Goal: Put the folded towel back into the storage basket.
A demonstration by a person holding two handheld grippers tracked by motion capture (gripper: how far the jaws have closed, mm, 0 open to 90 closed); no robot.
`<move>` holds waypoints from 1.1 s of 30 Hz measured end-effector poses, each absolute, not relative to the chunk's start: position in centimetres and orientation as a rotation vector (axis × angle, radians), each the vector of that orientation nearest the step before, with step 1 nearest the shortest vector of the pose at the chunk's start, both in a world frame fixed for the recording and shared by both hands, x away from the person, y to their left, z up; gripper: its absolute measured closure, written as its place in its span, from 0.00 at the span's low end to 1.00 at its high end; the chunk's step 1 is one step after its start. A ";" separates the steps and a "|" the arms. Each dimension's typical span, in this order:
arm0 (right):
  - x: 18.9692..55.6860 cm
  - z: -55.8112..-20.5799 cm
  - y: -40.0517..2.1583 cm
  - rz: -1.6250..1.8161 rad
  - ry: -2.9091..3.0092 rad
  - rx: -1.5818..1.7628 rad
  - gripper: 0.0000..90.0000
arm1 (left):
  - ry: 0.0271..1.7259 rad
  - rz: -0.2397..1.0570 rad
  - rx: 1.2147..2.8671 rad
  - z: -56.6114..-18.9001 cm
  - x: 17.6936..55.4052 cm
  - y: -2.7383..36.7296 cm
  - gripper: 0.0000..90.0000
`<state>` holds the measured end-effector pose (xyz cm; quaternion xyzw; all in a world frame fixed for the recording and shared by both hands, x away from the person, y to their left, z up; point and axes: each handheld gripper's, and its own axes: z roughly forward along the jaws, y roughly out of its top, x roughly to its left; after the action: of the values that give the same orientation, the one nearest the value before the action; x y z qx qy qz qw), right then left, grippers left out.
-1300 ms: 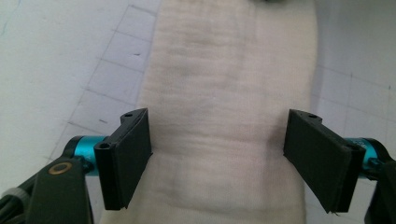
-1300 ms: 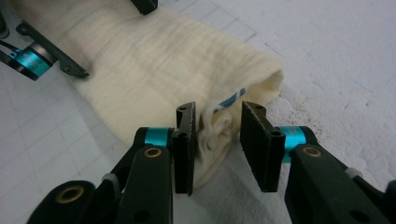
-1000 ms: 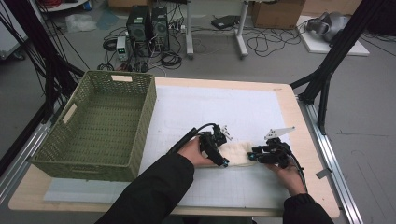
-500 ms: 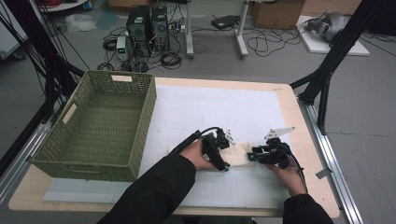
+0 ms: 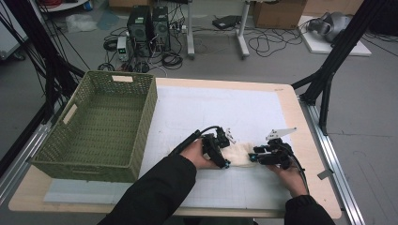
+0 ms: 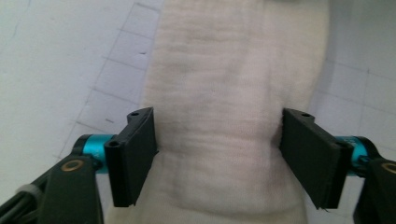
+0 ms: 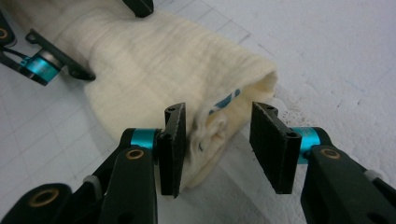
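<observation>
While both grippers straddle a cream sock (image 5: pixel 239 154) at six o'clock on the table (image 5: pixel 286 105), neither clamps it. The left gripper (image 6: pixel 219 154) has just narrowed, the right gripper (image 7: pixel 217 140) widened at the cuff. A shallow bite could slip. At nine o'clock, a green basket (image 5: pixel 101 124) stands well apart.
</observation>
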<state>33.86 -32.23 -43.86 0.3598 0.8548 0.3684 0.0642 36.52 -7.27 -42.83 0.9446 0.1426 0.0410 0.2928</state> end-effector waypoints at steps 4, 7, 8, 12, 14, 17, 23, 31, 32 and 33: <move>33.8 -43.8 -32.2 1.117 2.570 1.091 0.60 | 0.400 0.115 2.513 -42.7 36.8 -7.1 0.43; 33.9 -43.8 -32.3 1.121 2.564 1.089 0.59 | 0.423 0.123 2.501 -42.6 37.0 -6.9 0.51; 33.8 -43.8 -32.3 1.121 2.562 1.092 0.59 | 0.431 0.124 2.498 -42.6 37.1 -6.9 0.54; 33.9 -43.8 -32.3 1.125 2.557 1.100 0.57 | 0.455 0.123 2.498 -42.5 37.4 -6.8 0.61; 33.9 -43.7 -32.3 1.131 2.552 1.107 0.56 | 0.467 0.121 2.493 -42.5 37.5 -6.7 0.65; 33.8 -43.6 -32.4 1.143 2.541 1.106 0.56 | 0.483 0.123 2.486 -42.5 37.7 -6.6 0.72; 33.7 -43.4 -32.6 1.160 2.518 1.123 0.52 | 0.516 0.124 2.477 -42.5 37.9 -6.5 0.83; 33.1 -43.1 -33.0 1.174 2.495 1.116 0.45 | 0.542 0.140 2.465 -42.5 37.8 -6.4 0.87; 33.0 -43.1 -33.0 1.171 2.491 1.119 0.44 | 0.543 0.145 2.465 -42.5 37.8 -6.4 0.87; 32.9 -43.1 -33.0 1.168 2.491 1.118 0.43 | 0.548 0.143 2.463 -42.5 37.7 -6.4 0.87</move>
<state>32.85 -33.02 -43.06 0.3750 0.8357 0.3918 0.0861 37.73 -6.36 -42.51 0.9289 0.2065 0.0540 0.3026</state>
